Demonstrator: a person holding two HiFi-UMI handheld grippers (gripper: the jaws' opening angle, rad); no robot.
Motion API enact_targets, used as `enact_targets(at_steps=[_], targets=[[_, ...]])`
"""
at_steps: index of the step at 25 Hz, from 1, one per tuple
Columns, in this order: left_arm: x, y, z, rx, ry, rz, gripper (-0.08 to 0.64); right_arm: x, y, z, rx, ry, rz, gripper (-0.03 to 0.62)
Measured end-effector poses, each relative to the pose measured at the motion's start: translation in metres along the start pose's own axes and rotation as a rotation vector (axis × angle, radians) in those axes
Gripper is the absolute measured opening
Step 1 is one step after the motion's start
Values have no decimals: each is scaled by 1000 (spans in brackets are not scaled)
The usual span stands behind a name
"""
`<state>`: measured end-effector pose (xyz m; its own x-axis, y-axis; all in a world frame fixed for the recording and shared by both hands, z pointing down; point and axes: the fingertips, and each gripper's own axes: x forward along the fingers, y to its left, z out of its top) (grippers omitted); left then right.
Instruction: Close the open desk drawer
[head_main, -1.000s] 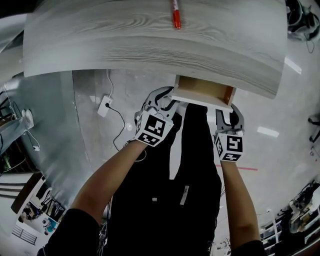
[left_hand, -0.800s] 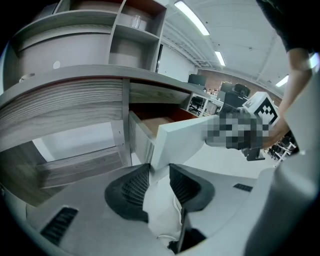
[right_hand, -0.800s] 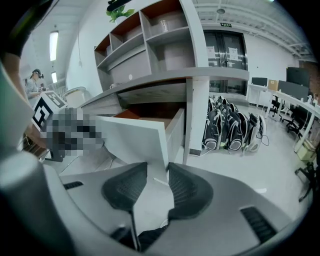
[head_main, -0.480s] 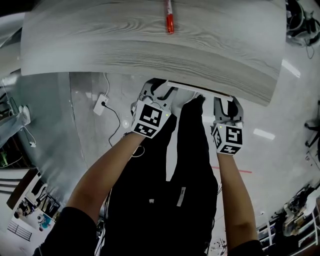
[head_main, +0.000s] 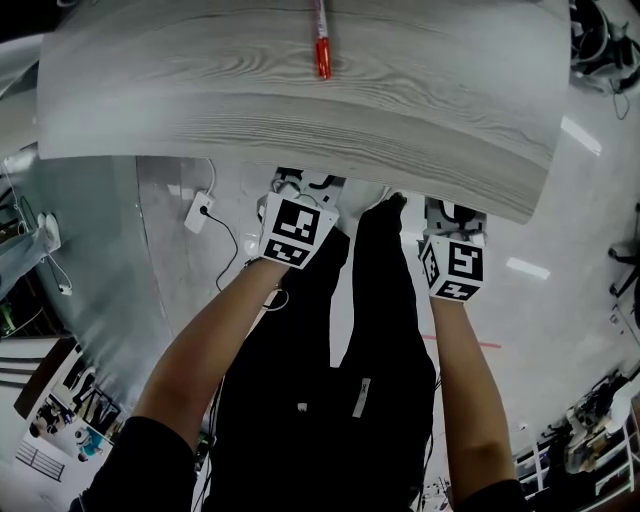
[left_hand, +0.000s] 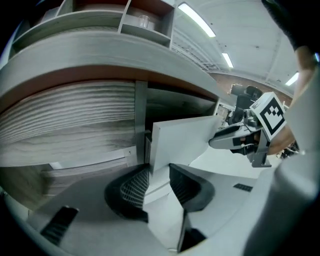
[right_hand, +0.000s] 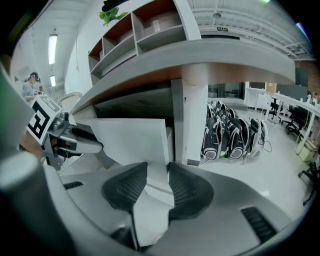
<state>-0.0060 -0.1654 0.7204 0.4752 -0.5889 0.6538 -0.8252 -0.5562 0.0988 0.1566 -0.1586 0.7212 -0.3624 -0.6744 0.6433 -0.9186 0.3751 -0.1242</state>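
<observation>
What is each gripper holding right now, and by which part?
Both hold the white drawer front by its lower edge: the left gripper at its left end, the right gripper at its right end.

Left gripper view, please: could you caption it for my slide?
Left gripper clamps the white drawer front beneath the desktop; right gripper beyond.

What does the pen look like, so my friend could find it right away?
Look at the big grey wood-grain desk top across the head view's upper part. Toward its far edge lies one thin pen. It is the only bright red thing on that grey wood.
</observation>
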Motion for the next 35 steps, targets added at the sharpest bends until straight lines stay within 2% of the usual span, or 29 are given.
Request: enact_targets(at_steps=[17, 21, 26, 31, 35], targets=[[7, 7, 8, -4, -35, -6, 137, 10, -6, 10, -35, -21, -7, 146], [4, 8, 6, -32, -37, -17, 137, 5, -5, 11, -15, -29, 14, 146], [-11, 6, -8, -53, -22, -25, 137, -9, 4, 6, -28, -28, 36, 146], [-30, -10, -18, -34, -22, -41, 137, -30, 17, 1, -4, -35, 30, 146], [-54, -26, -24, -66, -24, -52, 137, -51, 37, 3, 9, -45, 33, 146]])
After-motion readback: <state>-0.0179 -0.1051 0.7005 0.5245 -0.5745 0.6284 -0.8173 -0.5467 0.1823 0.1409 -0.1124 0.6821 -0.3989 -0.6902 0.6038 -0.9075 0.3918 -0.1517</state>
